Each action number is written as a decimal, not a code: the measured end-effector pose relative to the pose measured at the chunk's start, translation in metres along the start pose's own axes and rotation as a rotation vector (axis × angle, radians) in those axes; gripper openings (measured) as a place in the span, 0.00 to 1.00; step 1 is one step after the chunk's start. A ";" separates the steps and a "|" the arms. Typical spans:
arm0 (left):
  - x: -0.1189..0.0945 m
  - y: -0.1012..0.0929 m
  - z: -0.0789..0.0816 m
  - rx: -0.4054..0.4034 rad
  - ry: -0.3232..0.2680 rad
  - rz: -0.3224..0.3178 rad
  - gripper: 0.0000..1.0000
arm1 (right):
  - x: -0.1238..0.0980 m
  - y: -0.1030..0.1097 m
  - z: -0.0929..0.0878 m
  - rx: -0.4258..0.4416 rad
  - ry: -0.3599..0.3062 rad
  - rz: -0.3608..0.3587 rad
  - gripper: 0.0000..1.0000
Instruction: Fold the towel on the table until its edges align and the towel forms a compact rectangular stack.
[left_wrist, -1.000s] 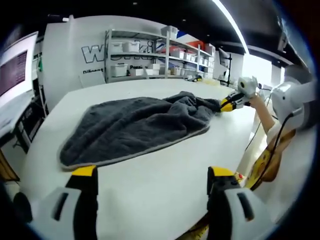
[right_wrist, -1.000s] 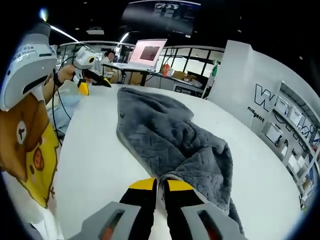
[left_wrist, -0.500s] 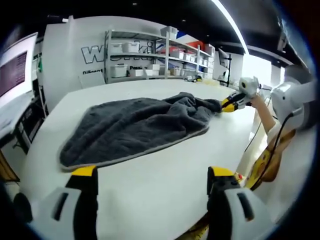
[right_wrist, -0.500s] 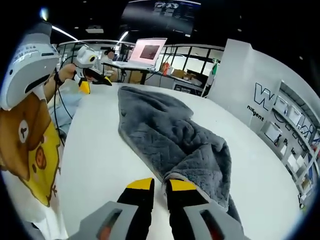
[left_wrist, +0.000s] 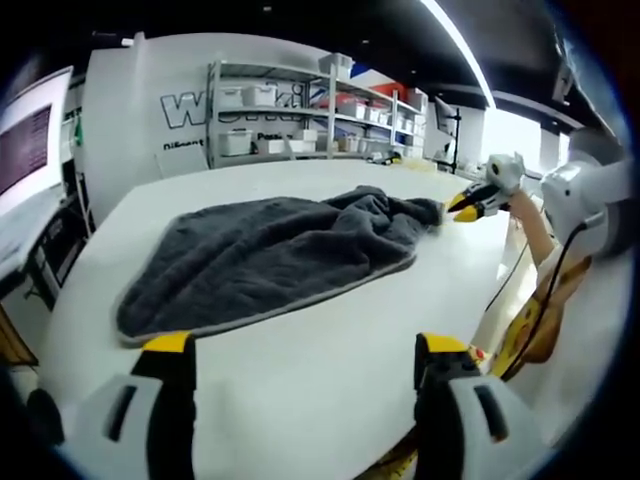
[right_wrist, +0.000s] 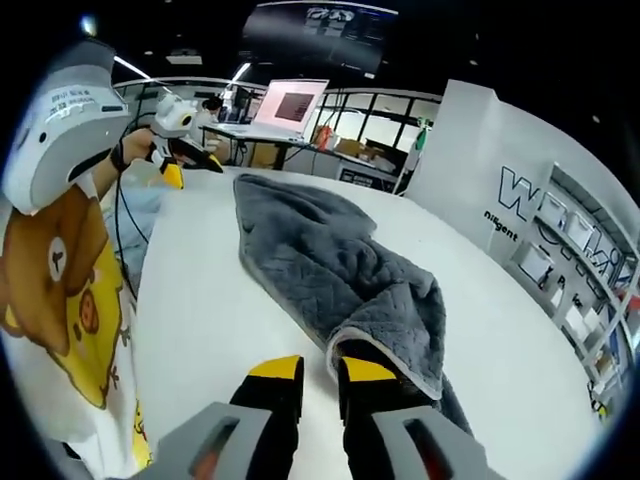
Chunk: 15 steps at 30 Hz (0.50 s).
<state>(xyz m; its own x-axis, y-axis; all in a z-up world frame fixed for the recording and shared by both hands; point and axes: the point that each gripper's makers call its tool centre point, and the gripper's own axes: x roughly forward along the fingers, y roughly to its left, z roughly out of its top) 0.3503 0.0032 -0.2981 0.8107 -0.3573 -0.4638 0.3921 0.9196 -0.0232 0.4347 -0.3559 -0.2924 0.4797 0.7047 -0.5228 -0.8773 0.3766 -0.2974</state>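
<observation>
Grey towel (left_wrist: 270, 250) lay rumpled on the white desk (left_wrist: 300, 370). Left gripper (left_wrist: 300, 355) stood wide open, empty; right gripper (right_wrist: 318, 365), at 6 o'clock, slightly parted, empty.

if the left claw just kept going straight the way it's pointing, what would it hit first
Most likely the towel. The left claw is open, with bare white table between its jaws, and the towel's near hem lies across the line ahead. It may skim the tabletop first; height above the table is hard to judge.
</observation>
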 end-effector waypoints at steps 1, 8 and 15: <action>0.000 0.000 0.000 -0.001 -0.001 -0.001 0.95 | -0.002 -0.001 -0.001 0.003 -0.001 -0.006 0.15; 0.001 0.001 0.000 -0.001 -0.003 -0.005 0.95 | -0.016 -0.004 -0.003 0.036 -0.019 -0.036 0.21; 0.002 0.003 -0.001 -0.009 -0.005 -0.004 0.95 | -0.026 -0.003 -0.008 0.068 -0.039 -0.061 0.27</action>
<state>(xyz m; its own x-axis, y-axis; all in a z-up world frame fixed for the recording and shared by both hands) 0.3522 0.0054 -0.3000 0.8115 -0.3617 -0.4589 0.3912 0.9197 -0.0331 0.4251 -0.3803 -0.2837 0.5325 0.7015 -0.4736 -0.8460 0.4585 -0.2721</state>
